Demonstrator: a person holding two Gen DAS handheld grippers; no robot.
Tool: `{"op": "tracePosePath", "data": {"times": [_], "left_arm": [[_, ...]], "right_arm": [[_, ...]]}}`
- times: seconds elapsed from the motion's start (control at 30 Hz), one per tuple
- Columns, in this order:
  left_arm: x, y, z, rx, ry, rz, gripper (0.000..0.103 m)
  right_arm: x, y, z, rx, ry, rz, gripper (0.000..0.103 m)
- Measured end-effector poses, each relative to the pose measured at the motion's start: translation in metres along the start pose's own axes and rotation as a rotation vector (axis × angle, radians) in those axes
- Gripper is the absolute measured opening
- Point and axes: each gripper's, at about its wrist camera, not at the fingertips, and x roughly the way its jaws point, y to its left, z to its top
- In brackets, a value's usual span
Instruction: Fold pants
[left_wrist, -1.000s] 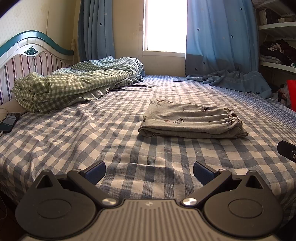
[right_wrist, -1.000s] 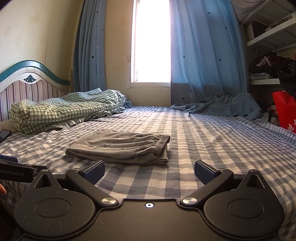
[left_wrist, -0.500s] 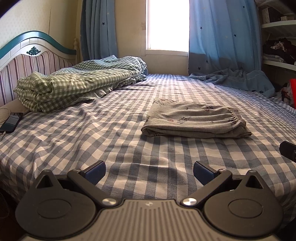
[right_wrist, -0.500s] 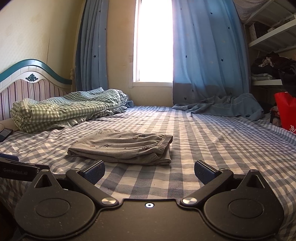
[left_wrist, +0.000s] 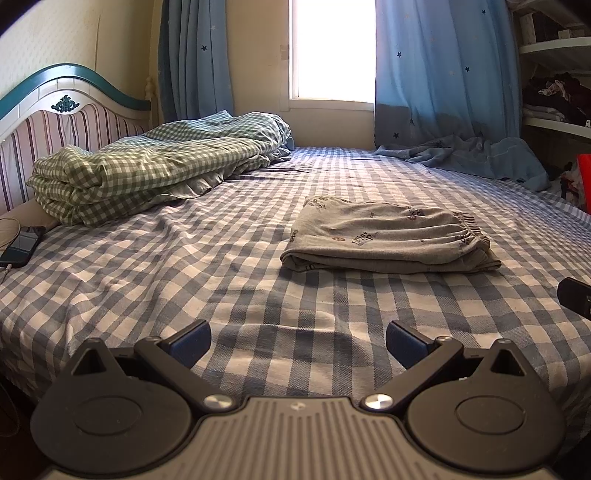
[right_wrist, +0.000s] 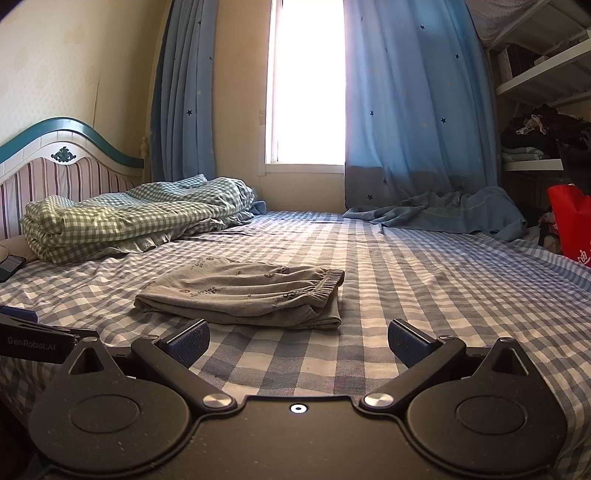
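The left claw (left_wrist: 297, 341) has its jaws spread wide with nothing between them, low over the near edge of the bed (left_wrist: 155, 280). The right claw (right_wrist: 298, 341) is spread just as wide and equally empty, also at the near edge; its side shows at the right border of the left wrist view, and the left one's body shows at the left border of the right wrist view, so the two sit side by side and apart.

The pants (left_wrist: 388, 236) lie folded into a flat grey rectangle on the blue checked sheet, well ahead of both claws and touching neither. Their long axis runs left to right across the bed, with the gathered elastic waistband (right_wrist: 330, 282) at the right end and the folded edge at the left end.

Bare sheet surrounds the pants on every side. A rolled green checked quilt (left_wrist: 147, 173) lies near the headboard (left_wrist: 55, 110) to the far left, a phone (left_wrist: 22, 245) sits by the left edge, and a blue curtain (left_wrist: 469, 155) hem trails onto the far right corner, all well apart from the pants.
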Motion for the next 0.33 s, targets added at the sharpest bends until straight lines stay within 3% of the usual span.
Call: {"op": "tracePosePath", "data": {"times": [0.33], "left_arm": [[0.0033,0.0013,-0.0015,0.014,0.004,-0.002,0.103]], "right_arm": [[0.0019,-0.0024,-0.0023,-0.001,0.011,-0.003,0.102]]}}
